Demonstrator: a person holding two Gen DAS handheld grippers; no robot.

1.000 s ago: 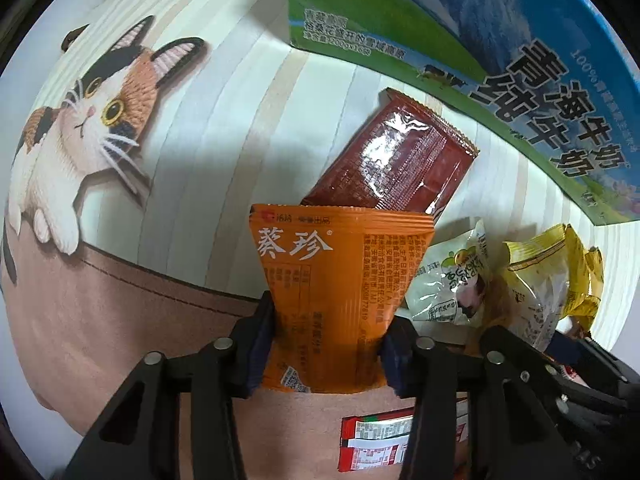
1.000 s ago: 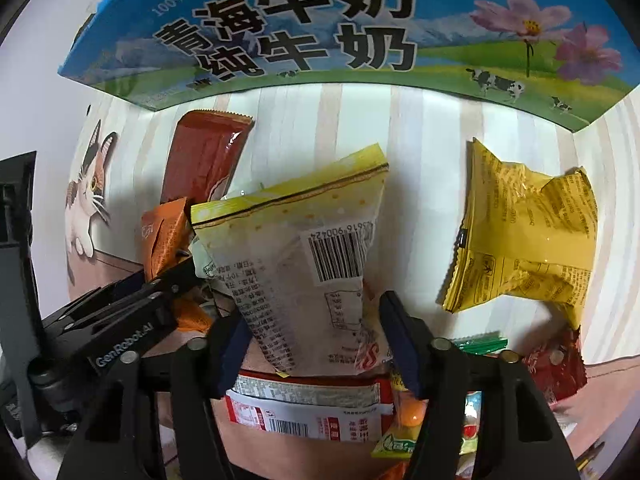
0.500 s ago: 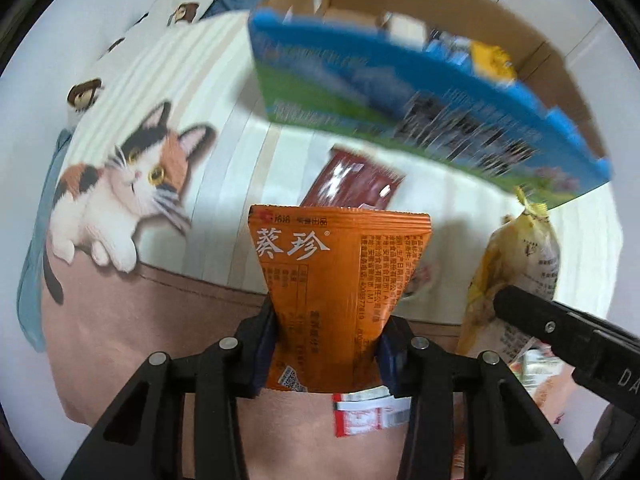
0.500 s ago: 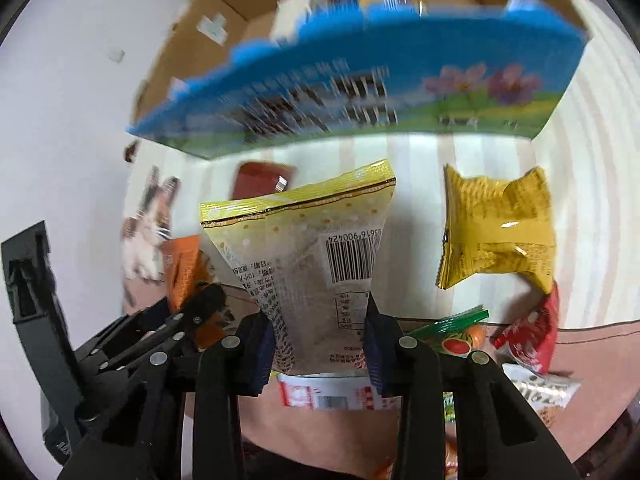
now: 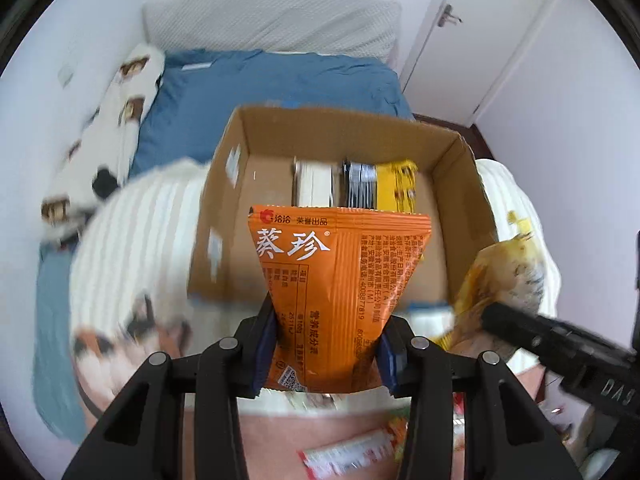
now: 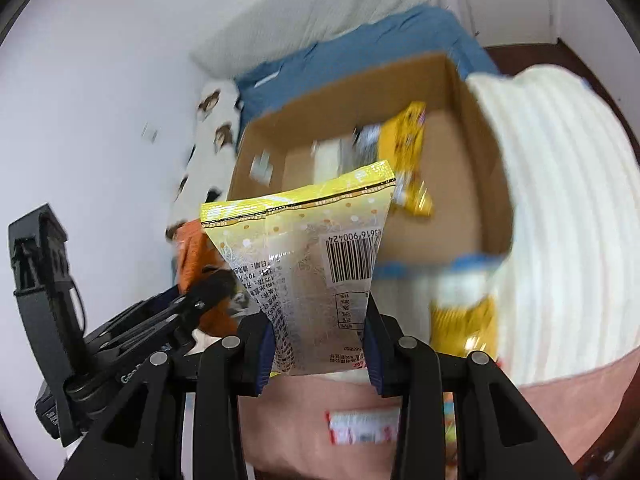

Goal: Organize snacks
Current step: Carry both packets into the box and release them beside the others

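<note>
Packets held up in both grippers before an open box.

An orange packet is clamped upright at its lower end by the left gripper, its pads pressed against both sides. A yellow packet, barcode outward, is pinched the same way by the right gripper; the left gripper is seen beside it at the left. Below both, a red-and-white wrapper is seen lying on a pink cloth, blurred. Farther on, a striped white blanket is spread around a cardboard box, in which a few packets are stood against the far wall. Beyond the box, a blue cover and a white pillow are seen.
</note>
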